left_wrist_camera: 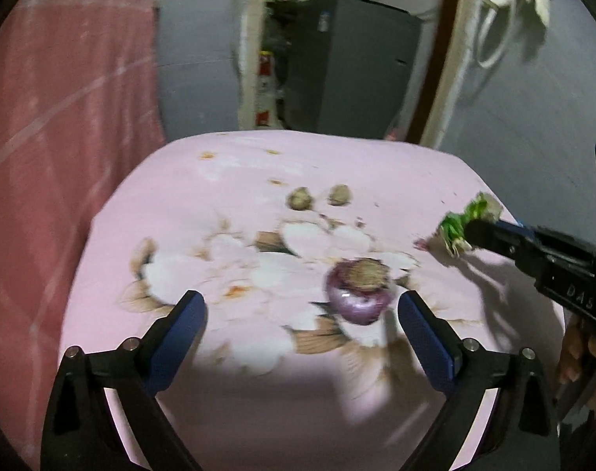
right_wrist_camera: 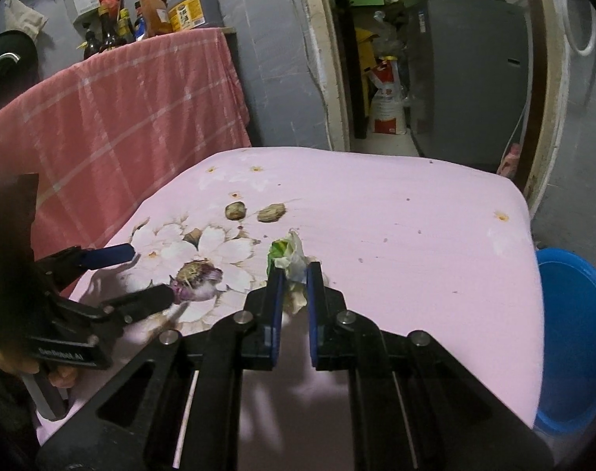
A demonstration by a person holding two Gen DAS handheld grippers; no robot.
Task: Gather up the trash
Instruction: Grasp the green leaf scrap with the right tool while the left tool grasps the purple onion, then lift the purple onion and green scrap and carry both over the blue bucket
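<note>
Two words, "GenRobot.AI", mark the left gripper point(right_wrist_camera: 144, 274), fingers spread.

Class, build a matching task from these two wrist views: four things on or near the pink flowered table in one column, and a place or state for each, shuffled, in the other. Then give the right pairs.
Things
1. green and white scrap
2. onion piece
3. blue basin
4. two brown lumps

Places or states
A. beside the table's right edge, lower than its top
B. lying side by side, far from both grippers
C. clamped between the right gripper's fingers
D. between the left gripper's spread fingers

Pairs: 1-C, 2-D, 3-A, 4-B
</note>
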